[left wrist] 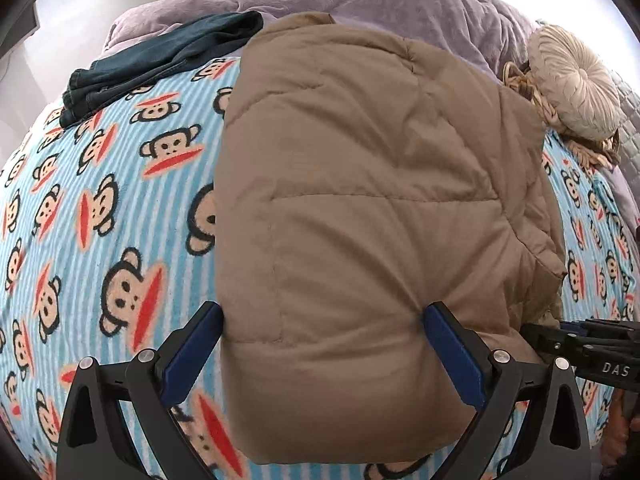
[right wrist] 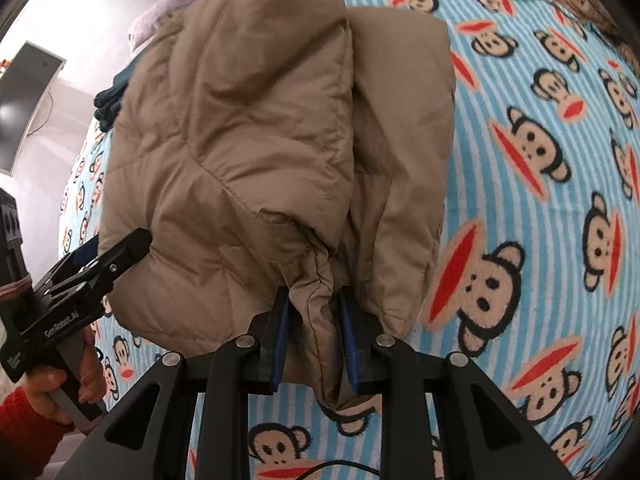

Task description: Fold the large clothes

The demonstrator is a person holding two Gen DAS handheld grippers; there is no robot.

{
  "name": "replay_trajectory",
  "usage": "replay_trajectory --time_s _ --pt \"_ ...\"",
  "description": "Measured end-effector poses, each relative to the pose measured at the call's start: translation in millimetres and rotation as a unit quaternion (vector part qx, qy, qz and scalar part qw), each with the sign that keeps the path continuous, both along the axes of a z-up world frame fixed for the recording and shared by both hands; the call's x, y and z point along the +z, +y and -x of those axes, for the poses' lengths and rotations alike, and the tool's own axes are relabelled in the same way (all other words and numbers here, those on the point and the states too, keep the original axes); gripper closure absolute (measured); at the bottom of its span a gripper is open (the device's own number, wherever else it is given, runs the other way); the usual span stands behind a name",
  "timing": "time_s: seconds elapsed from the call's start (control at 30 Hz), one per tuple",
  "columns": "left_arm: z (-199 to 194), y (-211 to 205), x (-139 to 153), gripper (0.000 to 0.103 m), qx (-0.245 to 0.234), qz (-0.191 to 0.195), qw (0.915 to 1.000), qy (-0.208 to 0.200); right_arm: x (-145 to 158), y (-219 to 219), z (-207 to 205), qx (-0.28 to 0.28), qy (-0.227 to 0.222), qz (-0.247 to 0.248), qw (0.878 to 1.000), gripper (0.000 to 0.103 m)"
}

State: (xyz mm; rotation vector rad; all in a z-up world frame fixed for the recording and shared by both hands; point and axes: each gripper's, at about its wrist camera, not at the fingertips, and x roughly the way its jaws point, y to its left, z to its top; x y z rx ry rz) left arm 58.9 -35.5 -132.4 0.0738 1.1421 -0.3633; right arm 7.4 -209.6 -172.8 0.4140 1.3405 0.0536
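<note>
Folds of tan quilted down jacket (left wrist: 360, 208) fill the space ahead of both your claws, the garment lying doubled over on the monkey-print blanket (left wrist: 100, 208) that covers the bed. Your left claw (left wrist: 322, 326) stands wide apart, its blue pads (left wrist: 192, 346) set on either side of the jacket's near rounded edge; the left pad sits at the fabric's side and the right pad rests on top of it, and neither squeezes the cloth. Your right claw (right wrist: 312, 320) is clenched on a gathered bunch of the jacket's edge, the fabric pinched between its two blue pads (right wrist: 280, 336) and hanging a little below them. In the right wrist view, your left claw shows to the left of the right claw, touching the jacket's side, with your hand (right wrist: 60, 384) in a red sleeve (right wrist: 20, 424) on its grip. Beyond the left claw and to its left lies a dark teal garment (left wrist: 160, 60); farther off is a purple duvet (left wrist: 380, 4), and off to the right a round cream cushion (left wrist: 576, 80).
</note>
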Motion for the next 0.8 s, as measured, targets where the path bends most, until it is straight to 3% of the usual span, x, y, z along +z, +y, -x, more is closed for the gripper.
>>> replay_trajectory --time_s 0.13,0.43,0.53,0.63,0.8 --pt "-1 -3 1 0.001 -0.003 -0.009 0.9999 0.008 -10 -2 0 -0.016 0.011 -0.009 1.000 0.077" --pt "-1 -4 12 0.001 0.007 -0.020 0.9995 0.025 0 1 1 -0.028 0.017 -0.011 0.999 0.076" --pt "2 -3 16 0.001 0.007 -0.017 0.9995 0.027 5 -2 3 -0.034 0.018 -0.014 0.999 0.071" --pt "5 -2 16 0.001 0.007 -0.014 0.9994 0.032 9 -2 7 -0.037 0.018 -0.013 0.999 0.057" --pt "6 1 17 0.001 0.016 -0.009 0.9990 0.040 16 0 10 -0.037 0.020 -0.004 0.999 0.053"
